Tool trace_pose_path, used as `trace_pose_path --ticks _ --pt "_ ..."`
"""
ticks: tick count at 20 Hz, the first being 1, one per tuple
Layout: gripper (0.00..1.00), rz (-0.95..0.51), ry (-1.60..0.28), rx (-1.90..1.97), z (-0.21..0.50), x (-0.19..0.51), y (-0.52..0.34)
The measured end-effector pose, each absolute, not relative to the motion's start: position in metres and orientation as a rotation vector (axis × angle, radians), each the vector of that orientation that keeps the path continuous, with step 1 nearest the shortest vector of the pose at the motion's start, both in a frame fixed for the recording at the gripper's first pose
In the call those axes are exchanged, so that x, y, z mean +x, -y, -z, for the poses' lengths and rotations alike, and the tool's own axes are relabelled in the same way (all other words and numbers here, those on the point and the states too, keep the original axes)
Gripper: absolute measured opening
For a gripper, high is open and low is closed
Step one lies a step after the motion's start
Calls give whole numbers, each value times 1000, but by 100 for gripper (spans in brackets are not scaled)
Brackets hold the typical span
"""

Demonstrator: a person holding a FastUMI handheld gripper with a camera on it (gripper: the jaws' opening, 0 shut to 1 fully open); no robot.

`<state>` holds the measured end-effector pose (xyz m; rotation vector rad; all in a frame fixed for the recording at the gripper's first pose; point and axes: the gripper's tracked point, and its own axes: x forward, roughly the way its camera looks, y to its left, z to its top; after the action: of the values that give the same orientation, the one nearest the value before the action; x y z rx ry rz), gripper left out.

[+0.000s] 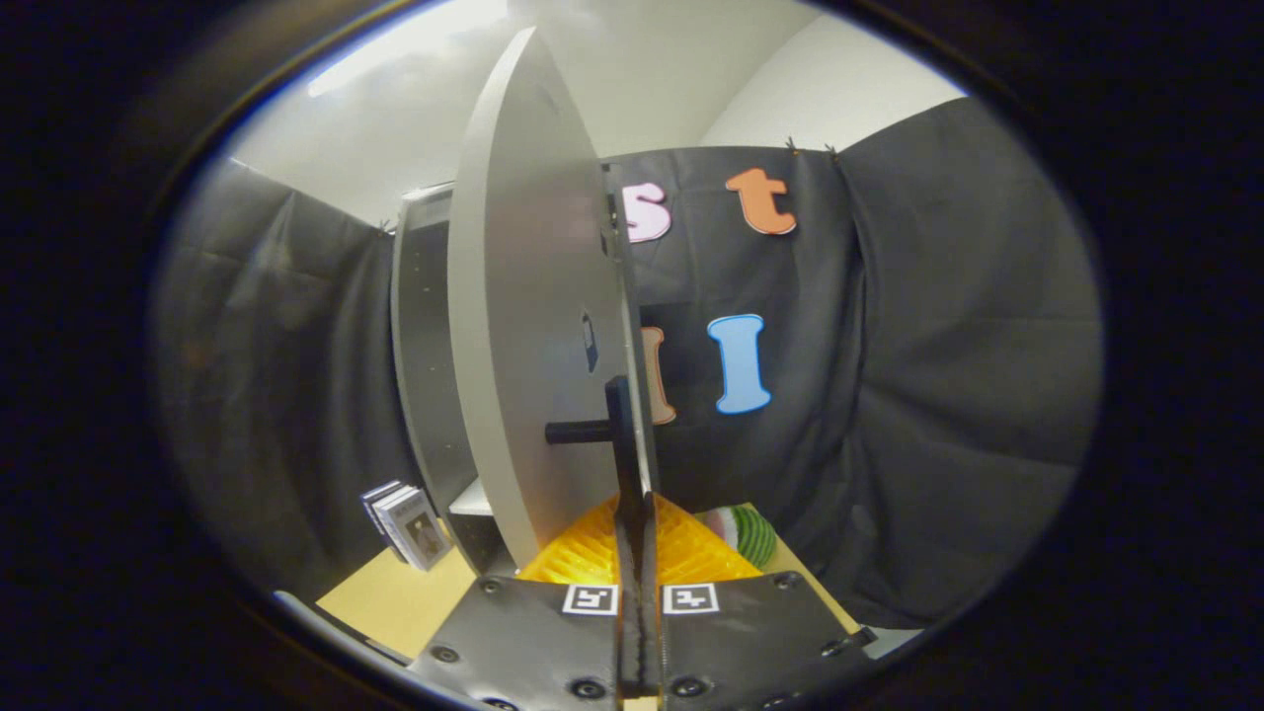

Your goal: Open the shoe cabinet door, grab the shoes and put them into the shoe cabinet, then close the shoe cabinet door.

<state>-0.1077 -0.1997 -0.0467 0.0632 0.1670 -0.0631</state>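
The shoe cabinet's pale grey door stands swung out and nearly edge-on right in front of me. Its black handle is a vertical bar on a short post, and the bar's lower end runs down between my fingers. My gripper is shut on that bar, one finger pressing on each side. The cabinet body with its dark inside stands behind the door to the left.
Several small upright cards or books stand on the light wooden tabletop left of the cabinet's foot. A green-and-white striped object lies just beyond my right finger. Black cloth walls surround the booth.
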Motion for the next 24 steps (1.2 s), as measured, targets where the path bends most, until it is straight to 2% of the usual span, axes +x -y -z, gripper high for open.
trace_pose_path --ticks 7,16,24 --pt "2 93 -165 56 47 -114 223" --pt "2 217 -142 36 41 -124 270" --pt "2 273 -108 35 30 -144 257"
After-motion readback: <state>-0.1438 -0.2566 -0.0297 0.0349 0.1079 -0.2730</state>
